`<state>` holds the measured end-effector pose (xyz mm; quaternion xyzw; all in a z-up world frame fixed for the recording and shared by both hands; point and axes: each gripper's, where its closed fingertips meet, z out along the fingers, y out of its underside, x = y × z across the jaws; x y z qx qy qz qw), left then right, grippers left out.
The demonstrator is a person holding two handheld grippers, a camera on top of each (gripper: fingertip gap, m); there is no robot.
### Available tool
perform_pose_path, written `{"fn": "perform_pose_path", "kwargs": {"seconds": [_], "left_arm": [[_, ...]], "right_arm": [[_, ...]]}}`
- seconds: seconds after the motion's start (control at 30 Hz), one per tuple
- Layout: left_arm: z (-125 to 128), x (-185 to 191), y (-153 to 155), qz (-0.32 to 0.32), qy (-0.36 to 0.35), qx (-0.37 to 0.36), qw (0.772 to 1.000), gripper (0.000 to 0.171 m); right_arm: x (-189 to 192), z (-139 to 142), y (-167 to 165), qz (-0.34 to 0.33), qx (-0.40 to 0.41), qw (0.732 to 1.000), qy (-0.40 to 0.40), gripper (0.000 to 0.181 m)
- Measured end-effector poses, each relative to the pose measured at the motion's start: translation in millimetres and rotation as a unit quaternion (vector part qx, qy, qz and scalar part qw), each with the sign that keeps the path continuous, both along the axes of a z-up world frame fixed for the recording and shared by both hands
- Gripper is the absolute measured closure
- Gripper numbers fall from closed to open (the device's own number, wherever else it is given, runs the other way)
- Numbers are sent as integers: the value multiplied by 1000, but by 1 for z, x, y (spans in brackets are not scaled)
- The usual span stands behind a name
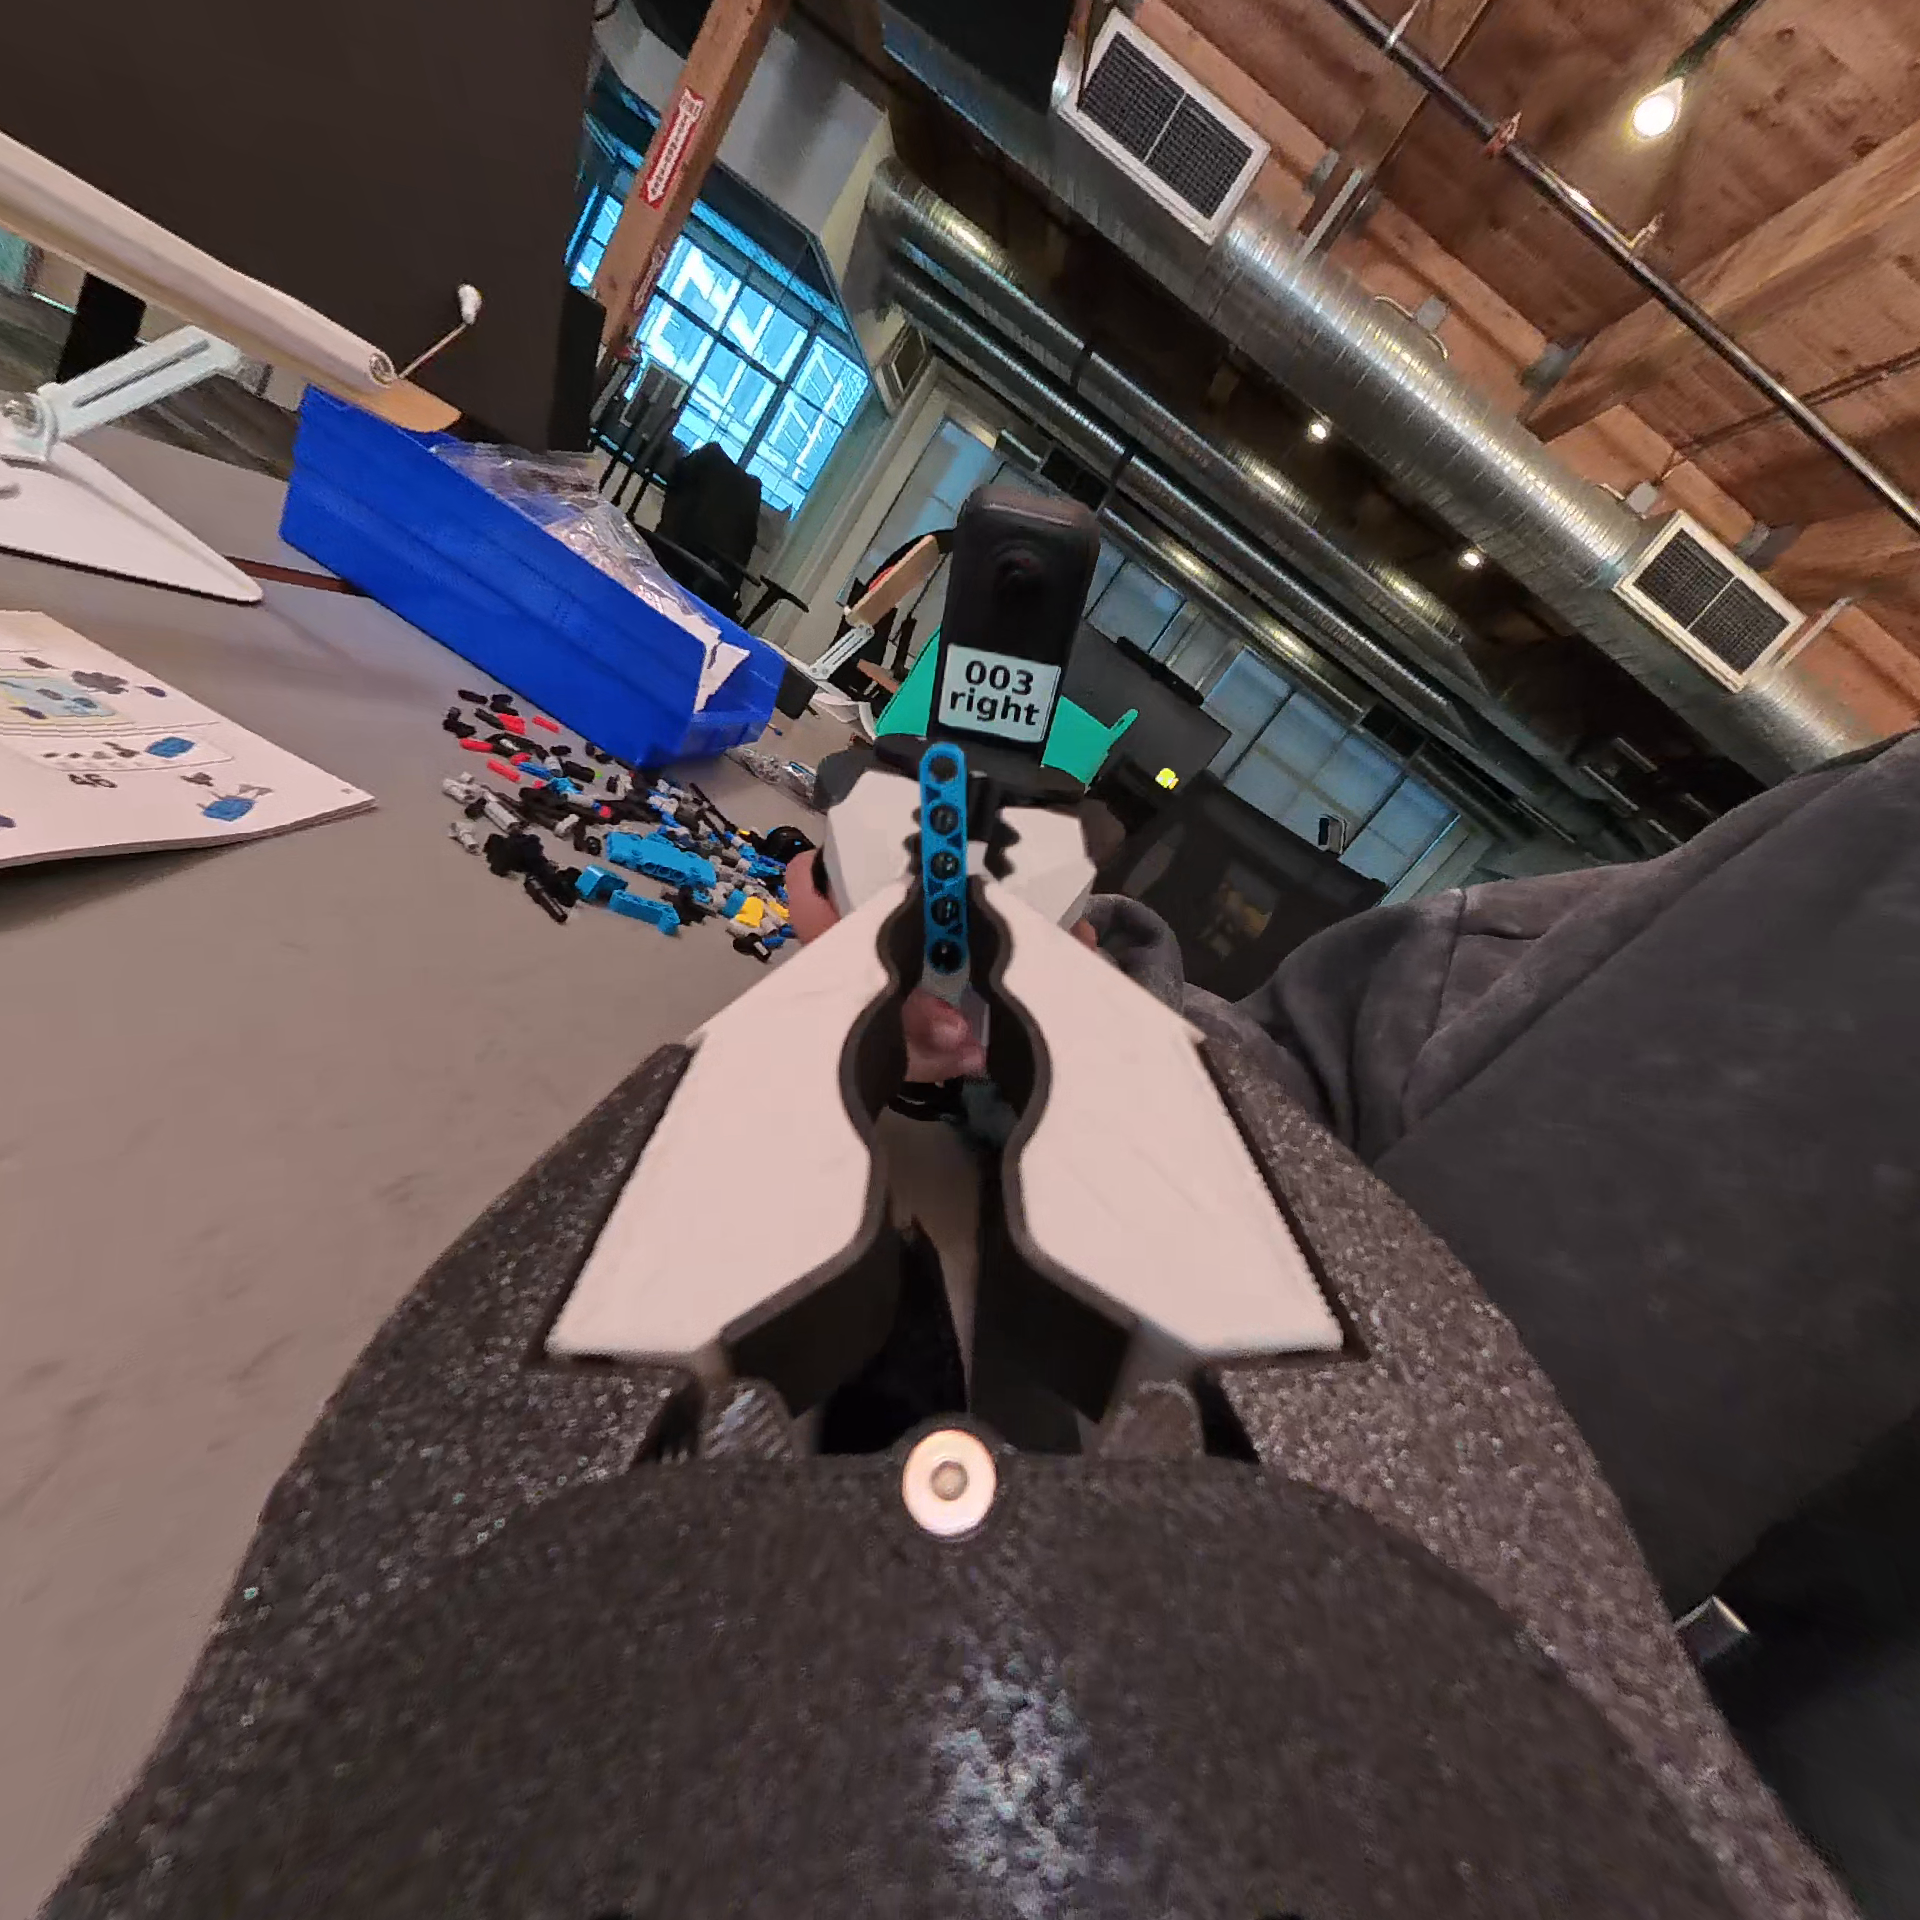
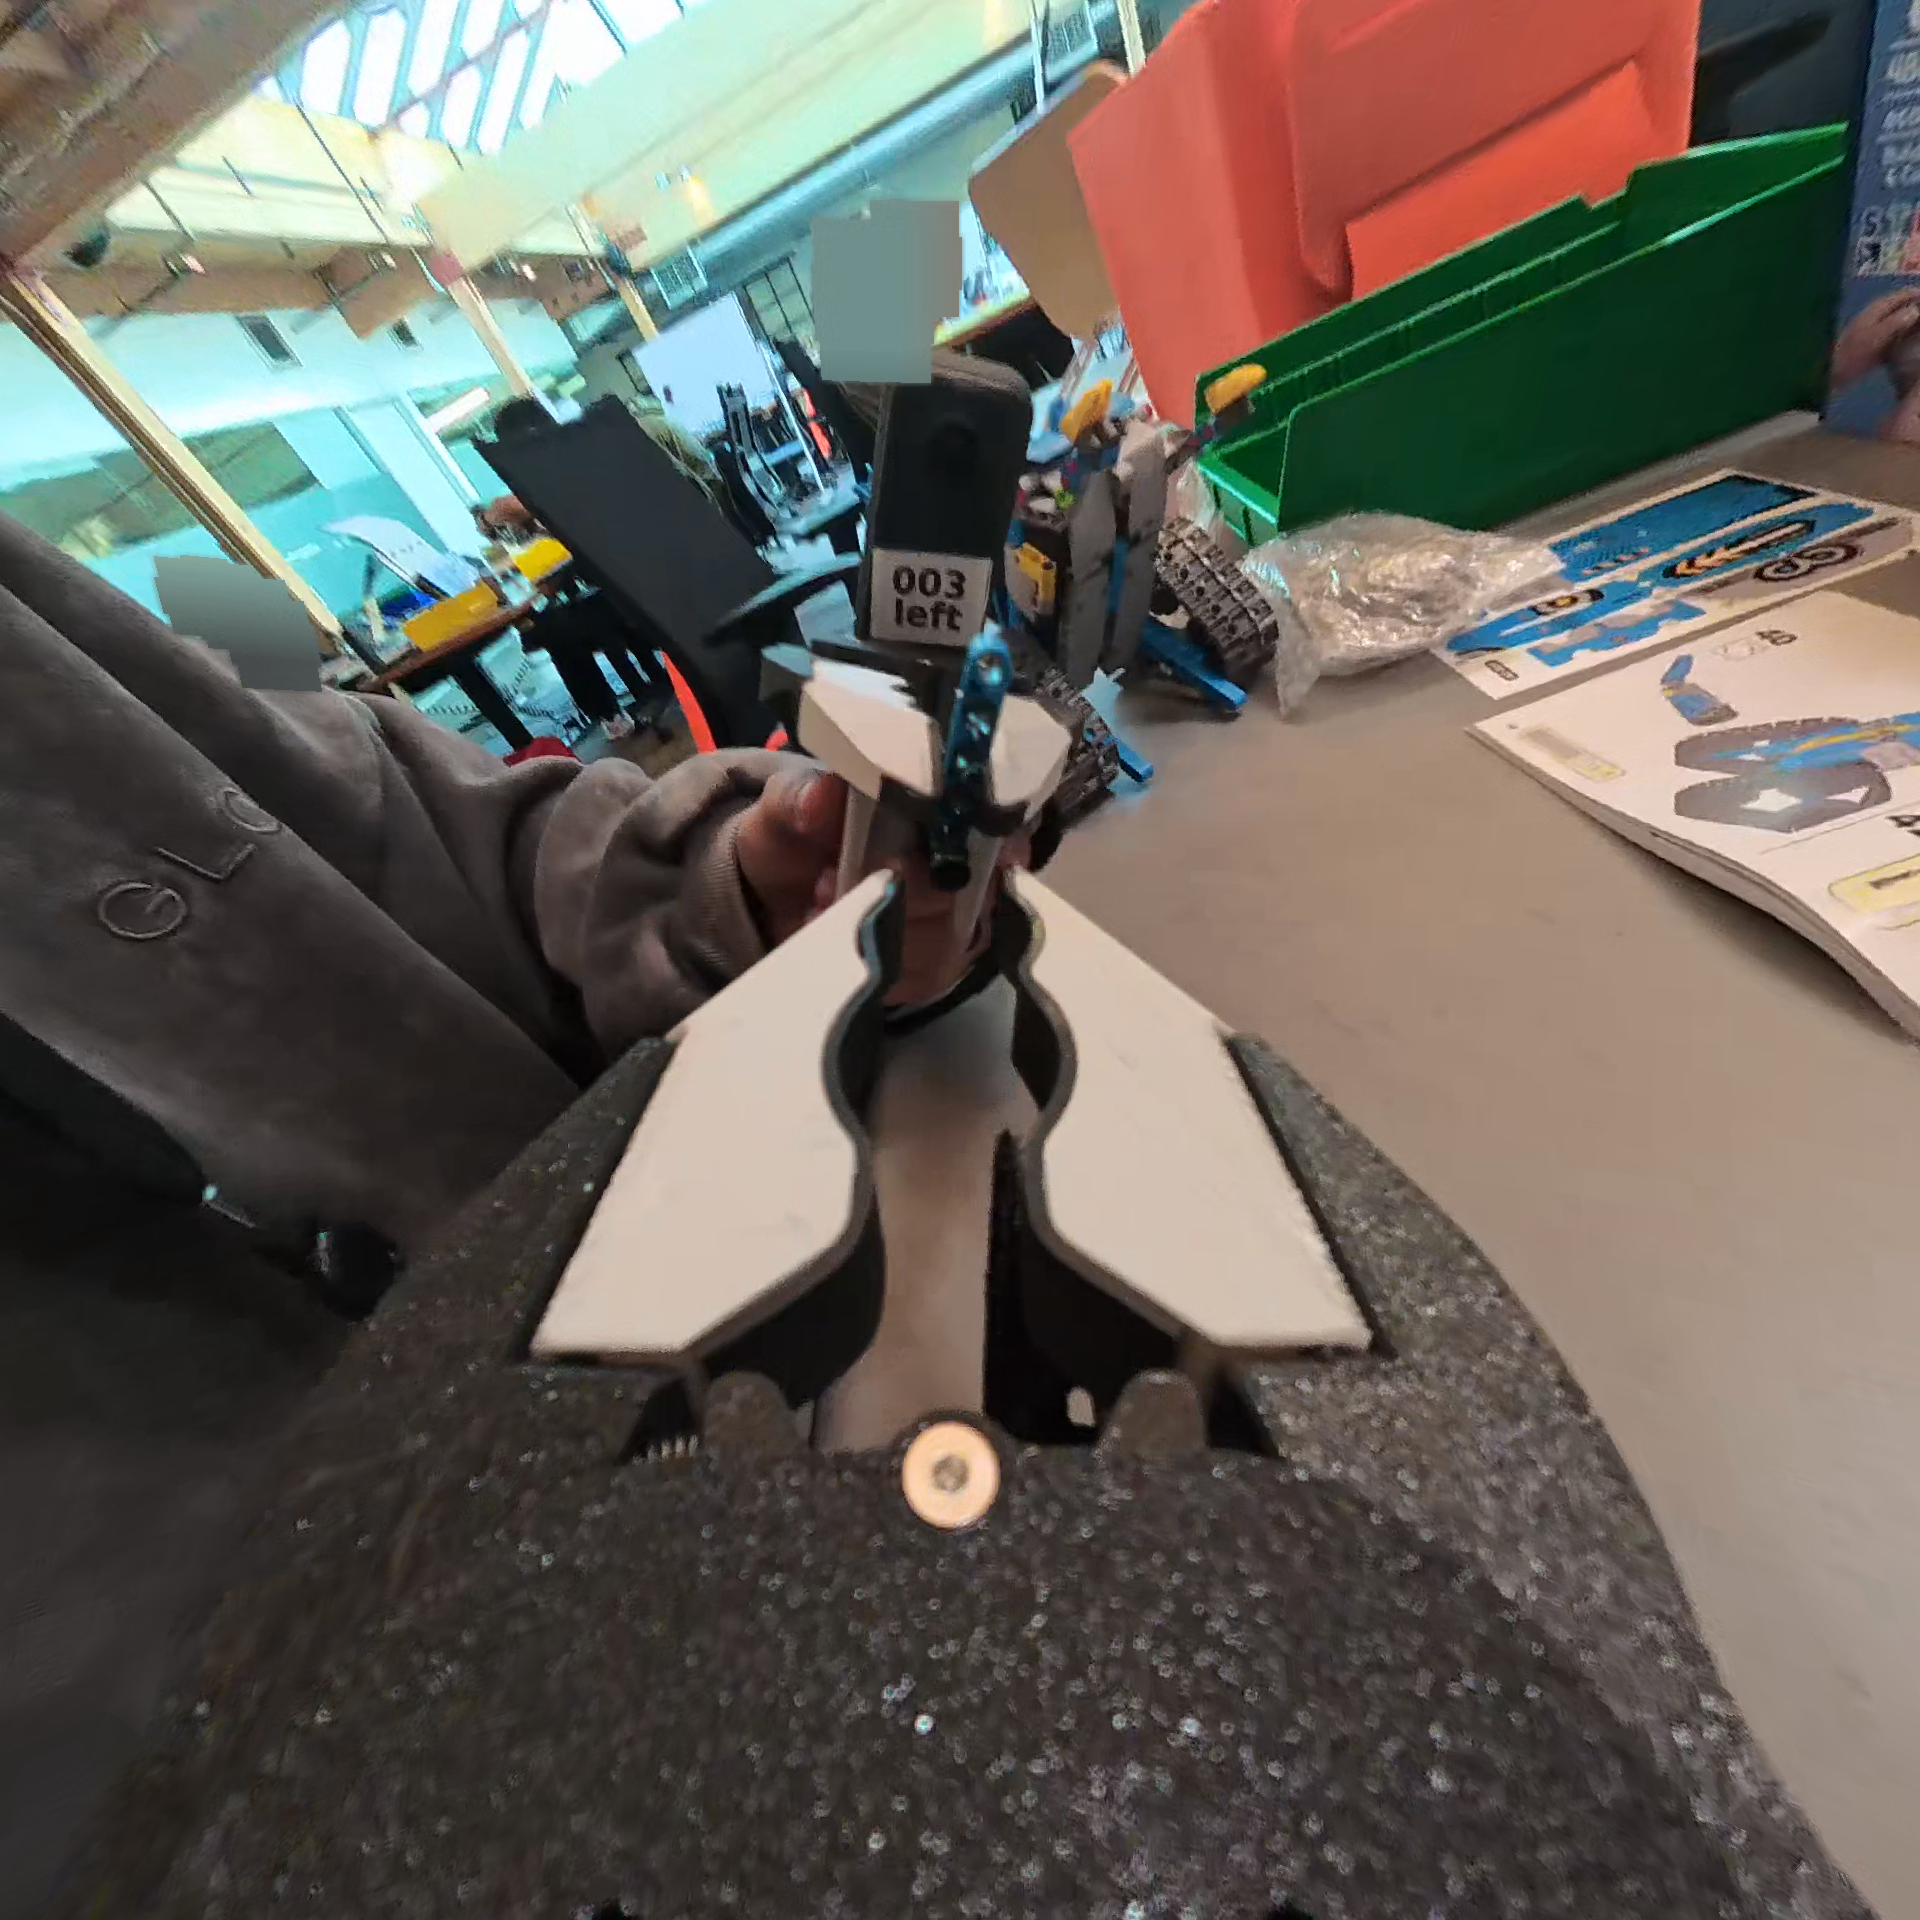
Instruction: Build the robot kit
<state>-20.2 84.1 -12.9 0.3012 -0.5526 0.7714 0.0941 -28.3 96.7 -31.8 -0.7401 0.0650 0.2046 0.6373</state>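
Beam (image 1: pixel 940 883) sat pinched in the left hand-held gripper (image 1: pixel 943 920). Facing it, the right hand-held gripper (image 2: pixel 951 883) stood part open. A skewed nudge might twist the beam loose onto the tabletop (image 2: pixel 1351 987).

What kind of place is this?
Probably a shared workshop in an old industrial building: exposed ceiling ducts, storage bins on a grey worktable, and loose building-toy parts beside instruction booklets.

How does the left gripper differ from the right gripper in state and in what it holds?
The left gripper is shut on the lower end of a blue beam; the right gripper holds nothing. The left gripper's jaws pinch the beam; the right gripper's stand apart, near it. Both have white fingers and face each other.
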Motion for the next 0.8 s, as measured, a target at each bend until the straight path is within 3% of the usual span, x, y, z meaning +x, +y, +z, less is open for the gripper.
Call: {"fn": "perform_pose_path", "kwargs": {"seconds": [0.07, 0.5, 0.8], "left_arm": [[-1, -1, -1, -3, 0, 0, 1000, 165], [0, 3, 6, 4, 7, -4, 1000, 161], [-6, 4, 4, 17, -5, 35, 999, 165]], "right_arm": [[1, 3, 0, -1, 10, 1000, -3, 175], [-7, -16, -5, 23, -25, 999, 17, 176], [-3, -18, -7, 14, -30, 999, 12, 175]]}}
